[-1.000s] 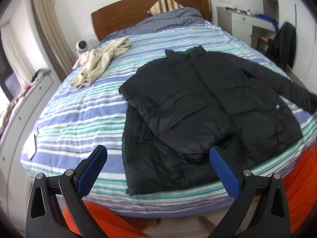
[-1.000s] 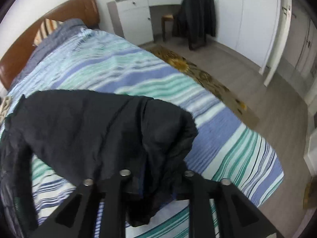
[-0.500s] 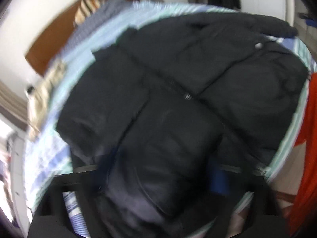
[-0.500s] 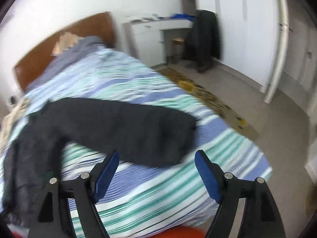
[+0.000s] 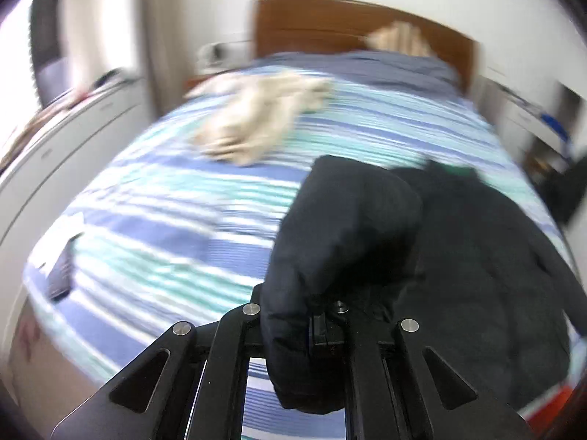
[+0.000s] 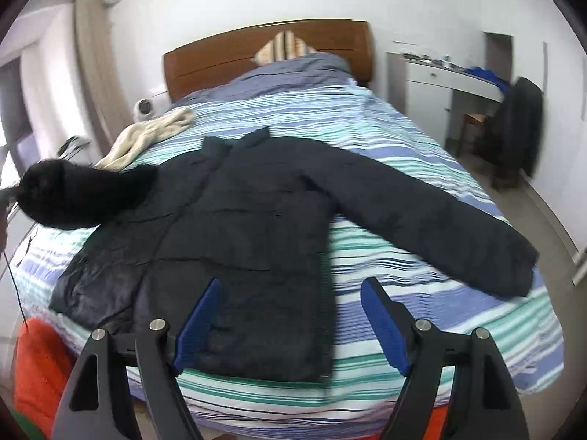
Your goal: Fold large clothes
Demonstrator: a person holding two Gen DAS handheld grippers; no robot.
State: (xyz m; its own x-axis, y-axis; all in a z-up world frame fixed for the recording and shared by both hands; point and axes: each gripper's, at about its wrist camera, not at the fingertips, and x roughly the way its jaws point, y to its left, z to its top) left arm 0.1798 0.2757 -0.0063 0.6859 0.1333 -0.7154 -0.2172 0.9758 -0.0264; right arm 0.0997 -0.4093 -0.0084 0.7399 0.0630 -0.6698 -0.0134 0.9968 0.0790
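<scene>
Since a second ago the left tool [image 5: 323, 324] has gone from spread and empty to clamped on the left sleeve [image 5: 341, 227] of the black jacket [image 6: 234, 227], lifting it off the striped bed [image 6: 367, 124], while the right tool [image 6: 290, 324] has let go of the right sleeve [image 6: 433, 216] and now hangs with fingers apart; that sleeve lies stretched out flat, near a cream garment [image 6: 146, 139]

left claw [image 5: 312, 315] fingertips — buried in jacket sleeve [image 5: 341, 227] | bed [image 5: 154, 220] blurred
</scene>
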